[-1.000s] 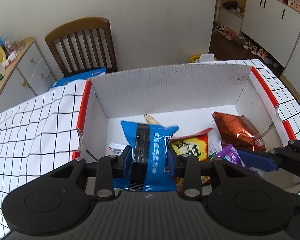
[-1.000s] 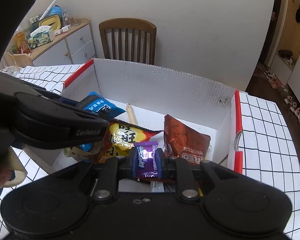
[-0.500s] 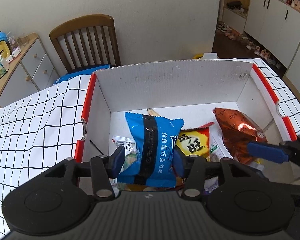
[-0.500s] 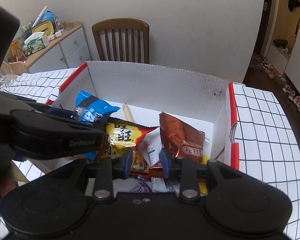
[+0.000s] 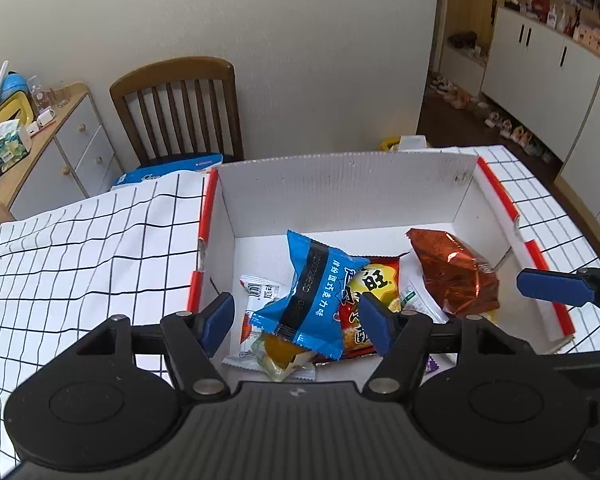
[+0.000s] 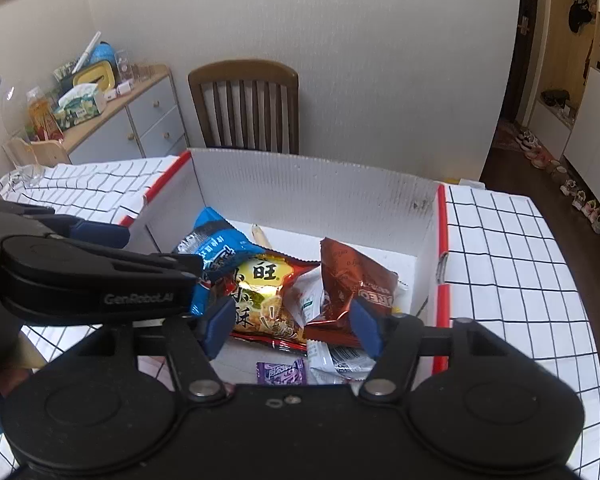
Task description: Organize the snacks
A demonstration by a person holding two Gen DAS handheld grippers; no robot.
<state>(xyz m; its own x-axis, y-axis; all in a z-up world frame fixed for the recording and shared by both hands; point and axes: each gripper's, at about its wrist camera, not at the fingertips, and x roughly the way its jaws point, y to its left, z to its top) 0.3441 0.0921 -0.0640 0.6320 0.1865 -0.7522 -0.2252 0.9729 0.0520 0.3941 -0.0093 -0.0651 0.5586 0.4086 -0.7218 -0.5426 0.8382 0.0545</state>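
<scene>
Table (image 5: 80,248), draped in white cloth with black grid; bears the box.
White corrugated box (image 5: 340,184), red-edged, open-topped, standing on the table; receptacle for all snacks listed below.
Left gripper (image 5: 298,326): jaws just been opening, now spread wide above the box's near left part; nothing pressed between the blue pads, blue packet lying loose beneath. Released.
Right gripper (image 6: 292,326): jaws likewise just been opening, spread wide over the box's near right part; nothing clasped. Released.
Brown foil cookie bag (image 5: 452,276), right side of box floor, crumpled, leaning on neighbours.
Yellow-and-red snack bag (image 6: 266,296), centre, partly under the blue packet.
Blue packet (image 5: 316,292), left of centre, resting tilted on top of the pile.
White wrappers (image 6: 336,356), near edge, partly buried.
Small purple candy (image 6: 282,372), flat on the box floor at the near wall, just below the right gripper.

Step in hand, judged: drop-off completed on both sides; both items deposited in the box.
Next move, judged: withdrawal clear of the box walls, then search for remaining snacks outside; none visible on the cloth in either view.
</scene>
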